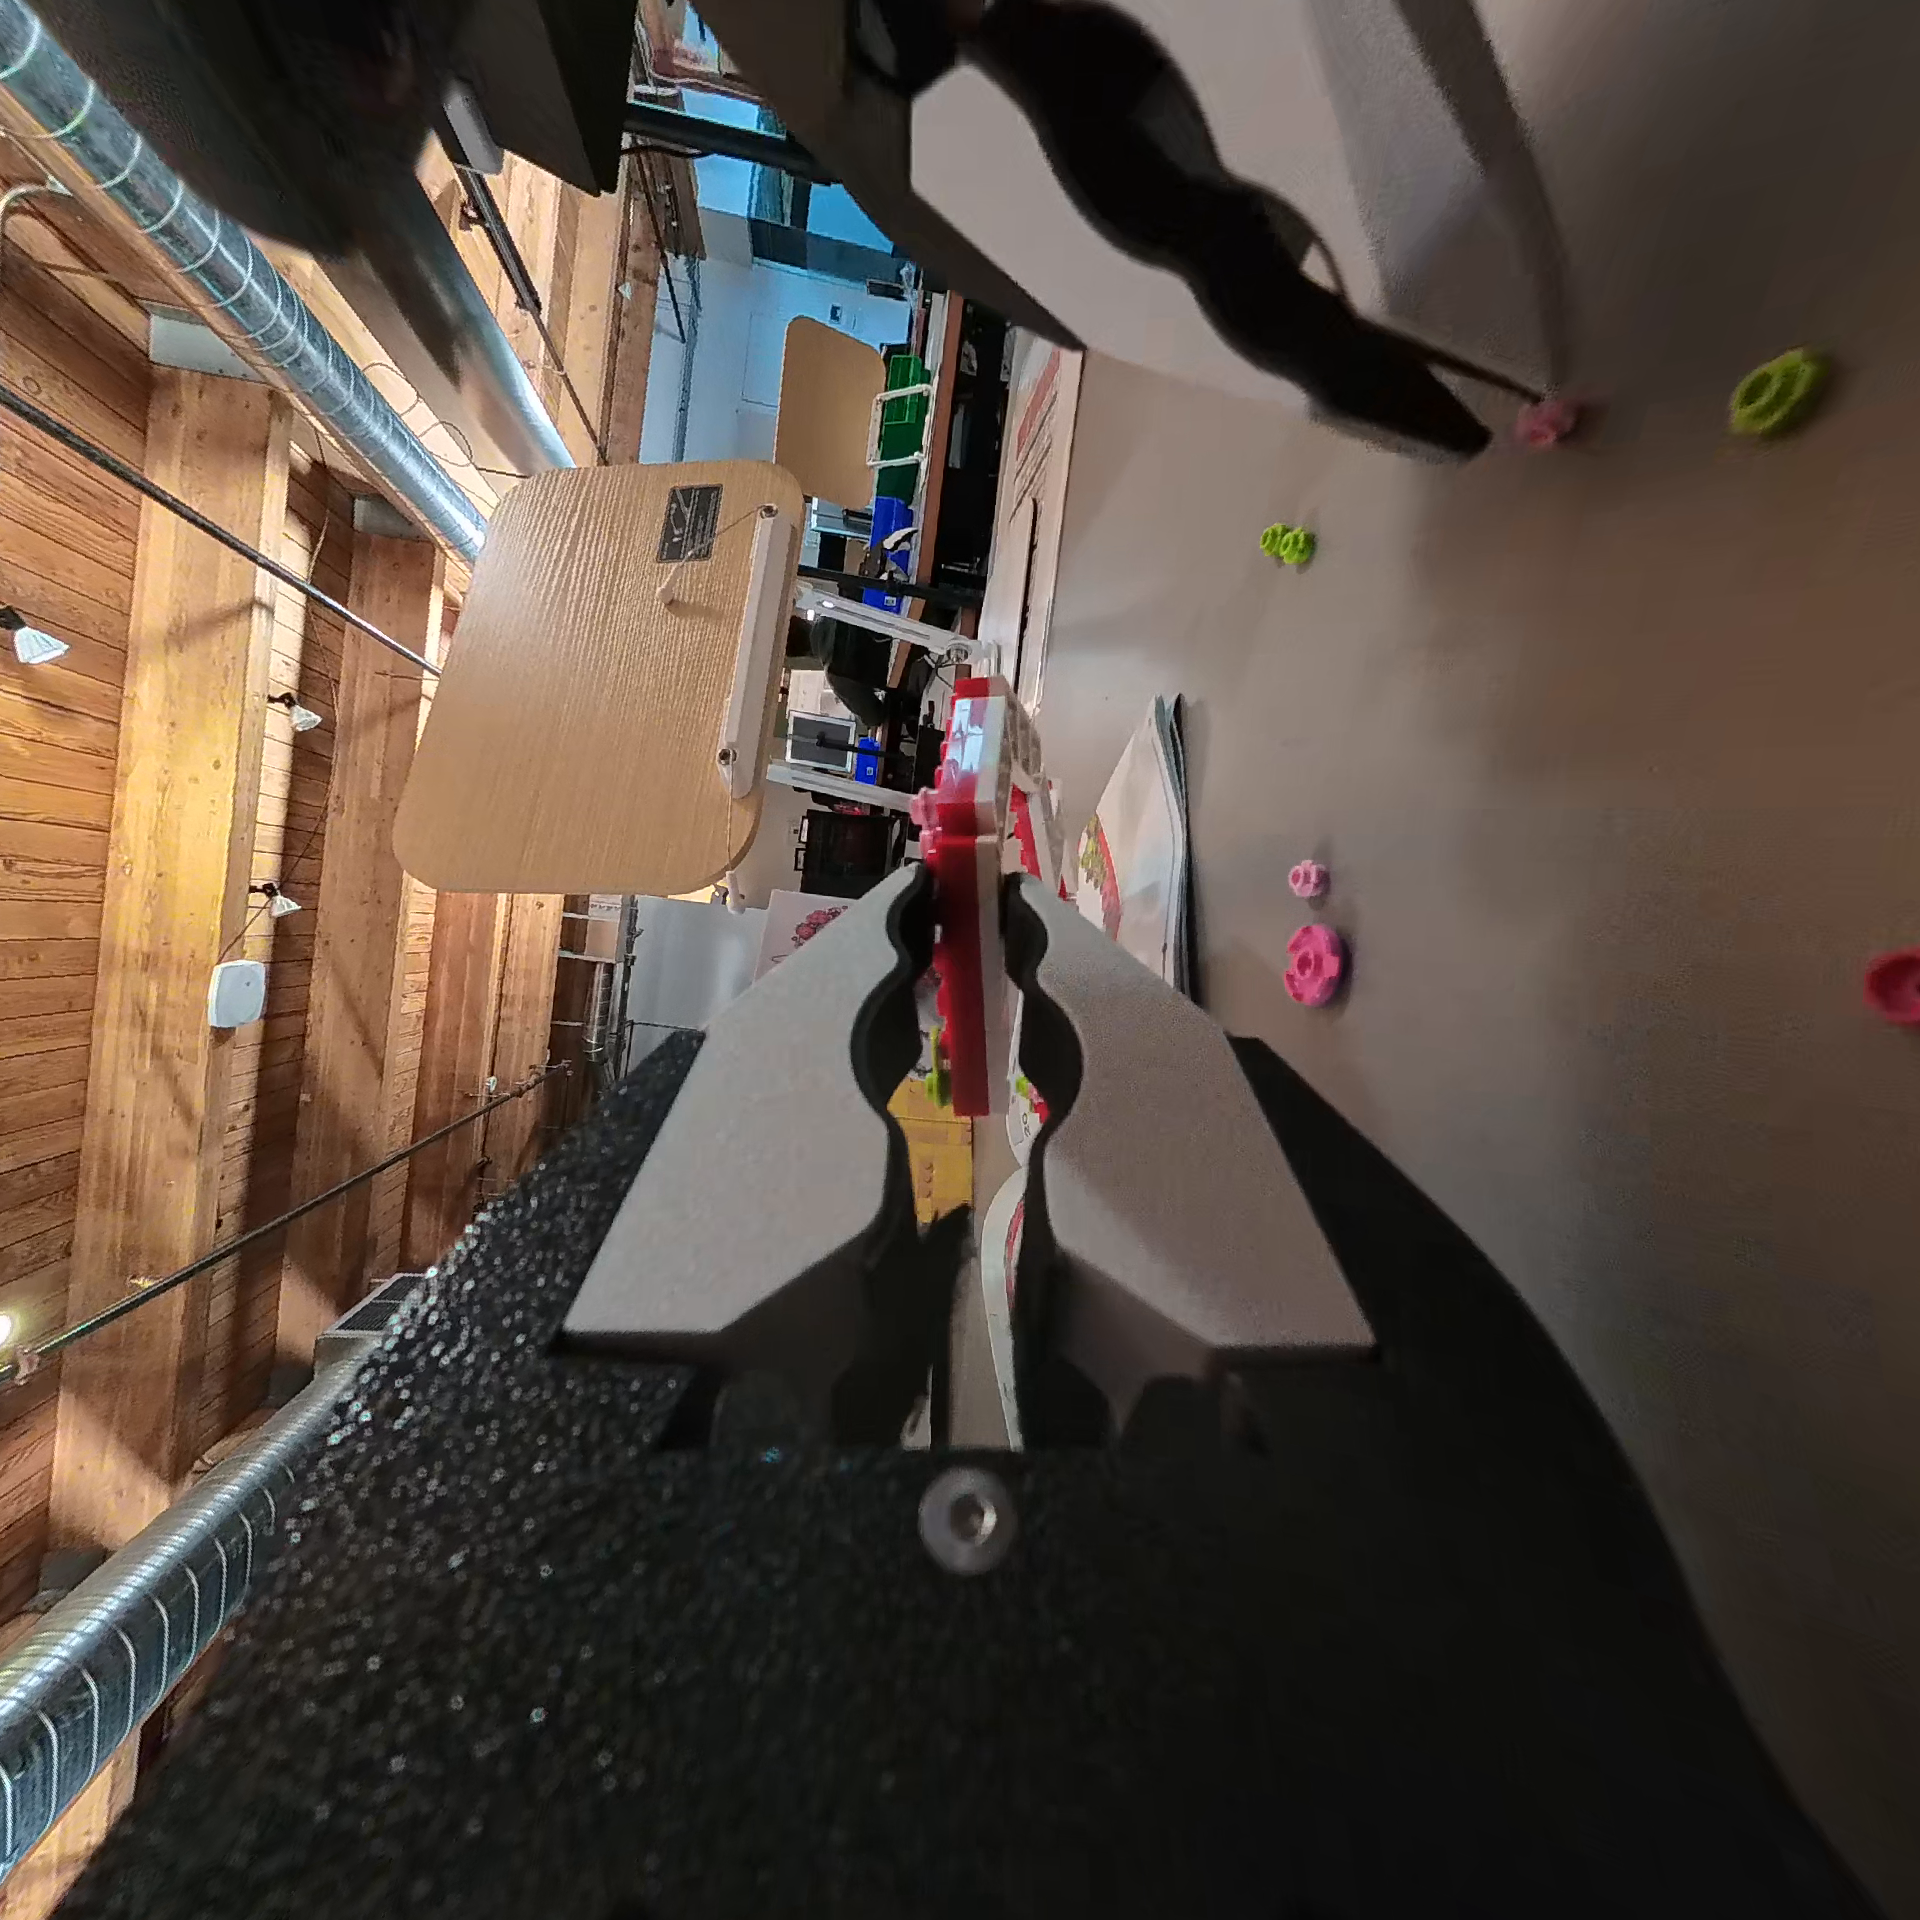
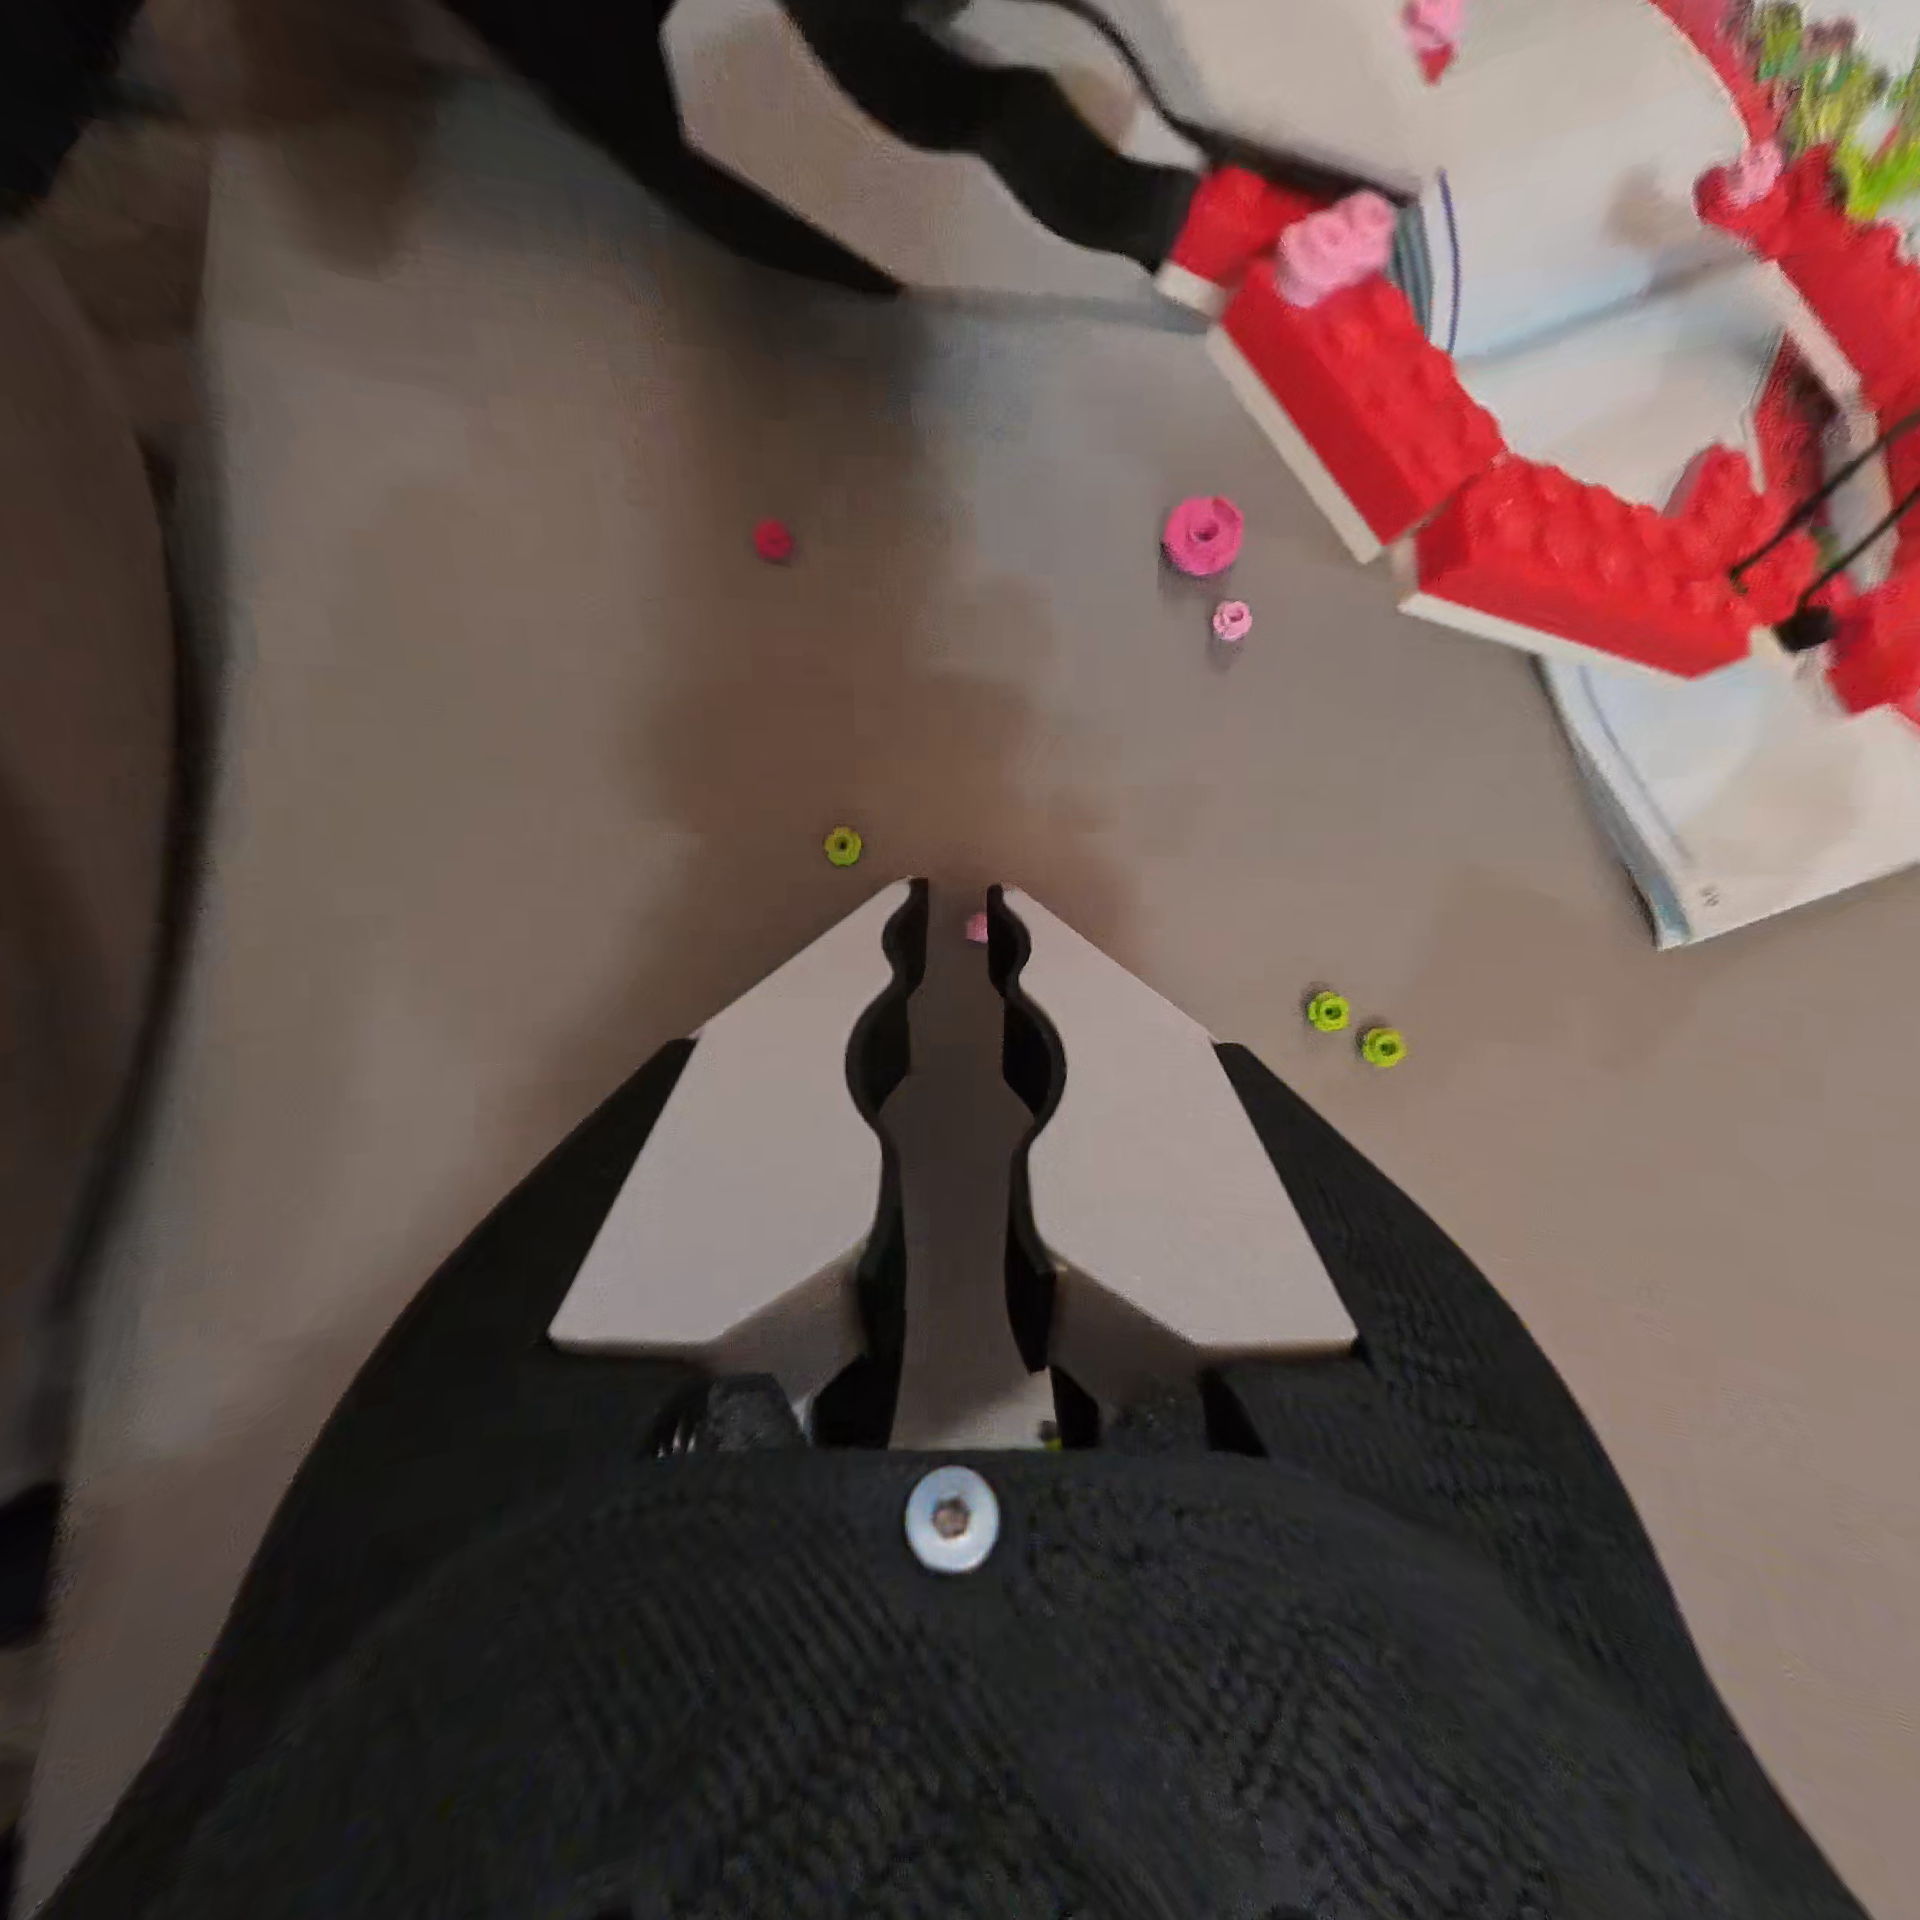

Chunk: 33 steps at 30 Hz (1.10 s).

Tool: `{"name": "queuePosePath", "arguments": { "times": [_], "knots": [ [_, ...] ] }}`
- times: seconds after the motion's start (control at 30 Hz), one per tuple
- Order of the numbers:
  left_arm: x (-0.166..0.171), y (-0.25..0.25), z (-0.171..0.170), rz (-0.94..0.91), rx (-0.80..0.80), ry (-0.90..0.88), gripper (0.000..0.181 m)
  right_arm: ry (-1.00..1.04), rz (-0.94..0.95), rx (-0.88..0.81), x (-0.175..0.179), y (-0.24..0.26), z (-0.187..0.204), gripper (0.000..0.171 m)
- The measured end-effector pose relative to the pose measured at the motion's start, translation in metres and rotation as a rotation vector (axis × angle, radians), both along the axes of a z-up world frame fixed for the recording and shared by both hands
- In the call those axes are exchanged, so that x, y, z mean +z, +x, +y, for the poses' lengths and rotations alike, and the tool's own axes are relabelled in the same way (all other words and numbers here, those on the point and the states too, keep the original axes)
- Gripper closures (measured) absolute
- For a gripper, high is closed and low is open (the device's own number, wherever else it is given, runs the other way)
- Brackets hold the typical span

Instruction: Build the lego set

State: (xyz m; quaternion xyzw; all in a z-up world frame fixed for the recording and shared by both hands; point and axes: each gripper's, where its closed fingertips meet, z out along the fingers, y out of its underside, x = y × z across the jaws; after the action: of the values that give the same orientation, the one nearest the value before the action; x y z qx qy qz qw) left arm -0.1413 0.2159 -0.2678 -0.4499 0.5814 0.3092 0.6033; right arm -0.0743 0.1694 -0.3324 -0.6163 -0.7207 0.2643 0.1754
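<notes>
My left gripper (image 1: 966, 883) is shut on the edge of the red and white lego build (image 1: 977, 769) and holds it above the table. In the right wrist view the build (image 2: 1558, 540) is a curved red frame on white plates, with a pale pink piece (image 2: 1335, 244) on top. The left gripper (image 2: 1164, 223) clamps its end there. My right gripper (image 2: 951, 891) is low over the table with its jaws a narrow gap apart. A small pink stud (image 2: 975, 927) lies between the fingertips, against the right finger. The stud also shows in the left wrist view (image 1: 1545, 421).
Loose pieces lie on the grey table (image 2: 520, 675): a magenta round piece (image 2: 1203, 535), a small pink stud (image 2: 1231, 620), a dark pink stud (image 2: 772, 540), and lime studs (image 2: 843, 847) (image 2: 1328, 1011) (image 2: 1383, 1047). An instruction booklet (image 2: 1766, 810) lies under the build. My right fingertips sit around 11 cm from my left ones.
</notes>
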Motion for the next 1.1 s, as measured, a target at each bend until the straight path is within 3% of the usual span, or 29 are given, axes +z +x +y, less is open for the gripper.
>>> {"name": "queuePosePath", "arguments": {
  "times": [0.03, 0.2, 0.57, 0.73, 0.8, 0.87, 0.97, 1.1],
  "knots": [
    [0.0, 0.0, 0.0, 0.001, 0.0, 0.0, 0.171, -0.039, 0.0, -0.035, 0.0, -0.002, 0.001, 0.162],
    [0.0, 0.0, 0.0, 0.002, 0.0, 0.001, 0.171, -0.044, -0.049, -0.089, -0.006, 0.002, 0.009, 0.162],
    [0.0, 0.001, 0.0, 0.004, -0.004, 0.001, 0.171, -0.044, -0.028, -0.033, -0.007, 0.005, 0.003, 0.166],
    [0.001, 0.004, -0.002, 0.002, -0.016, 0.012, 0.171, -0.137, 0.327, -0.009, 0.059, -0.009, -0.001, 0.166],
    [0.001, 0.007, -0.004, 0.008, -0.027, 0.024, 0.171, -0.094, 0.507, -0.028, 0.092, -0.015, 0.006, 0.166],
    [0.003, 0.011, -0.006, 0.012, -0.044, 0.044, 0.171, -0.014, 0.552, -0.06, 0.104, -0.018, 0.015, 0.166],
    [0.001, 0.014, -0.008, 0.041, -0.051, 0.055, 0.171, 0.023, 0.494, -0.091, 0.096, -0.017, 0.021, 0.166],
    [-0.006, 0.014, -0.006, 0.071, -0.044, 0.035, 0.171, -0.156, 0.309, -0.132, 0.056, -0.004, 0.019, 0.166]
  ]
}}
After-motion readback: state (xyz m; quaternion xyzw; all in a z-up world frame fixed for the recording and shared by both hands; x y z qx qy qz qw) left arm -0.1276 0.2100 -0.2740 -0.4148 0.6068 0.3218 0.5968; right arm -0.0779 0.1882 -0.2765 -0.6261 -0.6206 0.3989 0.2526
